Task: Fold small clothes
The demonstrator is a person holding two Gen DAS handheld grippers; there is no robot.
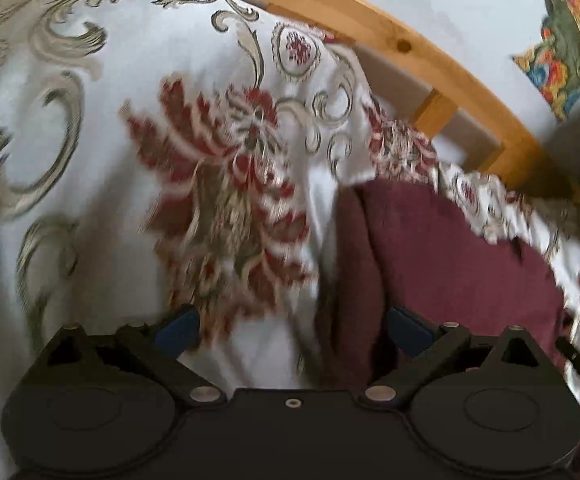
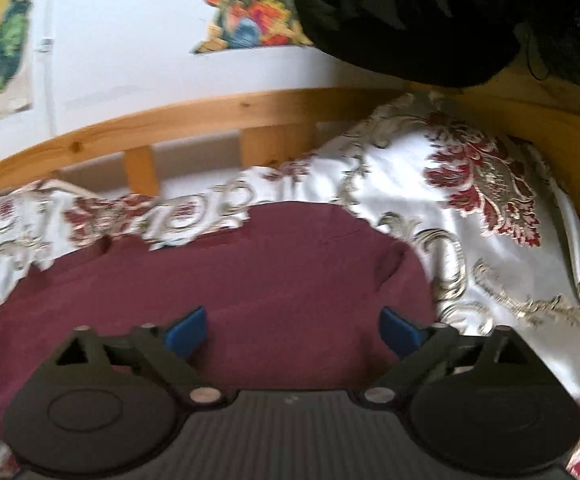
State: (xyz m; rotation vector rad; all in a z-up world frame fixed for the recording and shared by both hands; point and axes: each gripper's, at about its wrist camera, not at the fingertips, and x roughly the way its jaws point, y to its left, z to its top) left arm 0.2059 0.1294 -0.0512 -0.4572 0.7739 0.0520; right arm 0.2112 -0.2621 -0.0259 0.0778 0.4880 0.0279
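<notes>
On the floral bedspread (image 2: 490, 216), the maroon garment (image 2: 250, 264) lies directly beneath my right gripper (image 2: 292, 330), right of my left gripper (image 1: 292, 328); both spread apart, empty.

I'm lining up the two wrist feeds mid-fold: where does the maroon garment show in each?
Left wrist: maroon garment lower right, beside and under the right fingertip of the open left gripper.
Right wrist: maroon garment centre to lower left, beneath the open right gripper.
Shared landmark: wooden bed rail.
</notes>
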